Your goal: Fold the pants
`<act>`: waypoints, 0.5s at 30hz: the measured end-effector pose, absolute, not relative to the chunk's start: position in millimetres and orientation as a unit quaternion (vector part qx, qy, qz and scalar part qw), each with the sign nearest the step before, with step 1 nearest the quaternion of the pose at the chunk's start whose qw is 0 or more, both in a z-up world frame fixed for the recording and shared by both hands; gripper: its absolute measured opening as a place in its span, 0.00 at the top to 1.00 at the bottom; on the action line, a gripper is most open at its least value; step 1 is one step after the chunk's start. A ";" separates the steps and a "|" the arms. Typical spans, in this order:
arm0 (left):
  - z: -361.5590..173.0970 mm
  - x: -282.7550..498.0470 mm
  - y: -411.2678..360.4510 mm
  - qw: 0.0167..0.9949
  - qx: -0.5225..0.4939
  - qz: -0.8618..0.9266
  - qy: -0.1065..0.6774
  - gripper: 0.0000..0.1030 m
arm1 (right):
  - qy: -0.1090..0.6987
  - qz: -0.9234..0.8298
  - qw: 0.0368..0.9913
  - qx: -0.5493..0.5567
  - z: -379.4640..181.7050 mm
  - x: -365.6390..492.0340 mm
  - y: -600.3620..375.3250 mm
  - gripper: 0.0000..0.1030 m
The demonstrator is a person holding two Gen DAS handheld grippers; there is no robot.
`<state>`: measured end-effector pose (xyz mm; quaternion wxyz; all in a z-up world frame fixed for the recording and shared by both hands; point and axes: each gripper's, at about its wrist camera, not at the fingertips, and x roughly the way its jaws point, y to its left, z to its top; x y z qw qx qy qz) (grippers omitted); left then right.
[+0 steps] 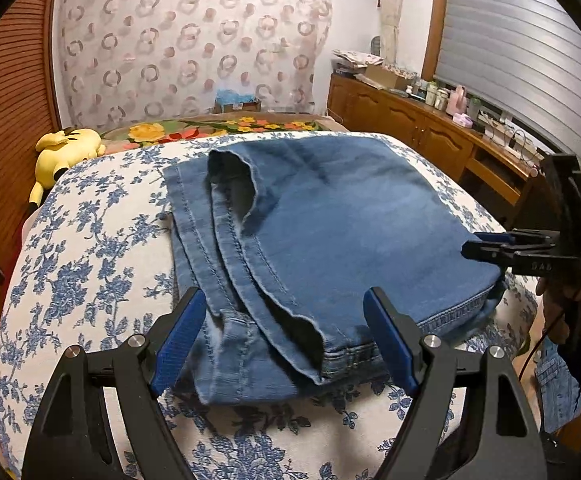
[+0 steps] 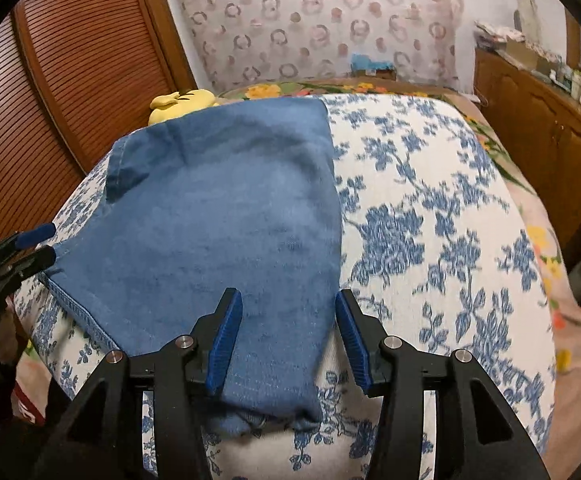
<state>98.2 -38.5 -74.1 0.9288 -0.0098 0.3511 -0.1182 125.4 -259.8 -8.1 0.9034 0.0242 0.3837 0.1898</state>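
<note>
Blue jeans (image 1: 330, 220) lie folded into a thick stack on the floral bedcover (image 1: 90, 240), with hems and seams toward the left wrist camera. My left gripper (image 1: 286, 300) stands wide open just above the stack's near edge, its pads clear of the cloth. In the right wrist view the jeans (image 2: 218, 220) spread away from me. My right gripper (image 2: 288, 296) is open over their near right corner, with denim lying between the pads but not pinched. The right gripper (image 1: 466, 250) also shows at the stack's right side. The left gripper (image 2: 46, 244) shows at the stack's left edge.
A yellow plush toy (image 1: 70, 148) lies at the far left of the bed. A wooden cabinet (image 1: 410, 120) with clutter on top runs along the right. A louvred wooden door (image 1: 6, 100) stands to the left. A hand (image 1: 570, 308) holds the right gripper.
</note>
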 end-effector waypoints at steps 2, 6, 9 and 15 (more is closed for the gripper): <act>-77.1 98.2 -40.1 0.928 -0.007 -0.118 0.354 0.21 | 0.385 0.188 0.903 0.024 -9.3 124.8 -258.0 0.51; -84.7 100.0 -40.9 0.925 -0.005 -0.115 0.363 0.21 | 0.393 0.192 0.899 0.029 -14.8 123.2 -255.5 0.51; -92.0 101.4 -39.4 0.922 -0.005 -0.111 0.372 0.21 | 0.390 0.191 0.900 0.036 -18.0 122.6 -255.3 0.51; -103.5 101.0 -37.8 0.918 -0.008 -0.109 0.380 0.21 | 0.390 0.206 0.897 0.031 -19.2 118.8 -247.2 0.64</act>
